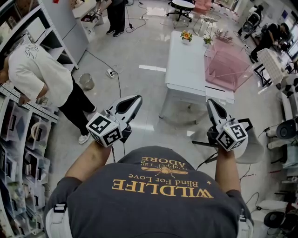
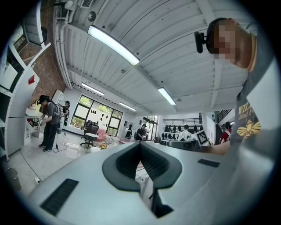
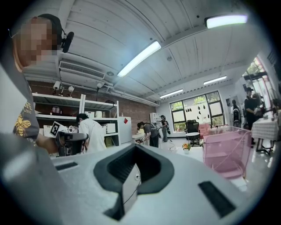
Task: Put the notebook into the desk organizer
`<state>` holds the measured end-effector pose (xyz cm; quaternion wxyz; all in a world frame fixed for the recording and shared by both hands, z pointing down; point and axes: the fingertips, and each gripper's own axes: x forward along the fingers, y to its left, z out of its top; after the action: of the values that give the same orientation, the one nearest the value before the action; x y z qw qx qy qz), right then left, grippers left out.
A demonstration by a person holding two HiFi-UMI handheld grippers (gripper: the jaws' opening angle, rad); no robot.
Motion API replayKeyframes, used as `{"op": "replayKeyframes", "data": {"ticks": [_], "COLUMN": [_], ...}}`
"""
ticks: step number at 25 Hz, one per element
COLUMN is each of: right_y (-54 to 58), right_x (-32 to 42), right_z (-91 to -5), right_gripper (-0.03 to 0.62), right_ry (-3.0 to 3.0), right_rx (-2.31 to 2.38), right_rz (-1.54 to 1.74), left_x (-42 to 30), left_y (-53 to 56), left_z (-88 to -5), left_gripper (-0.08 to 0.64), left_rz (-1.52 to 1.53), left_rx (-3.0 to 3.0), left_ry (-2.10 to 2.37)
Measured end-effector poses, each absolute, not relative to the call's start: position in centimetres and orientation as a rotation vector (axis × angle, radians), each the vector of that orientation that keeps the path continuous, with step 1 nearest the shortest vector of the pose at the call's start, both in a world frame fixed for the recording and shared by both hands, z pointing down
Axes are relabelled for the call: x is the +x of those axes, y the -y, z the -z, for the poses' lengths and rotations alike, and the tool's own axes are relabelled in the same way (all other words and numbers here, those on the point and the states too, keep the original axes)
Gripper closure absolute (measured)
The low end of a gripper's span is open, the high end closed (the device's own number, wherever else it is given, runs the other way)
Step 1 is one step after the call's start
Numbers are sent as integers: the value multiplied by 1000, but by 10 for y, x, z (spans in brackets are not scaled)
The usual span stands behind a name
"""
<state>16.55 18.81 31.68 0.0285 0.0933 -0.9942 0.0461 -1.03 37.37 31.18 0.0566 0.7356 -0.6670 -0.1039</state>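
as the person stands well back: white table (image 1: 186, 65) lies ahead, seemingly beyond reach
pink organizer (image 1: 228, 65): sits on the table's right part, likely the target
left gripper (image 1: 138, 98): level, jaws together, empty, seemingly waiting
right gripper (image 1: 210, 103): level, jaws closed on nothing
notebook: not visible in any view

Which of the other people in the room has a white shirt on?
The person in the white shirt, bending over at the head view's left edge. The person standing at the top and the one at the far right wear dark clothes.
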Motion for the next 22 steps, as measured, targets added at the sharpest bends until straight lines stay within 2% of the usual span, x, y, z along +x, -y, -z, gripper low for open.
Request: {"op": "replayKeyframes", "data": {"ticks": [4, 7, 9, 11, 22], "right_y": [-182, -178, -170, -162, -113], "right_x": [168, 168, 170, 175, 228], "right_z": [-317, -315, -312, -311, -307], "right_gripper": [591, 327, 259, 238, 236], "right_ry": [3086, 3094, 3097, 3096, 3110], "right_rx": [293, 233, 239, 250, 208], "right_rz": [-183, -241, -237, -224, -229], "left_x": [-9, -5, -1, 4, 54], "left_y": [-369, -362, -357, -351, -314], "left_z": [-312, -310, -308, -305, -294], "left_gripper": [560, 558, 560, 558, 559], "left_rz": [304, 298, 295, 289, 286], "left_rx": [2236, 2240, 2240, 2241, 2202], "left_ry": [2020, 2021, 2025, 2032, 2112]}}
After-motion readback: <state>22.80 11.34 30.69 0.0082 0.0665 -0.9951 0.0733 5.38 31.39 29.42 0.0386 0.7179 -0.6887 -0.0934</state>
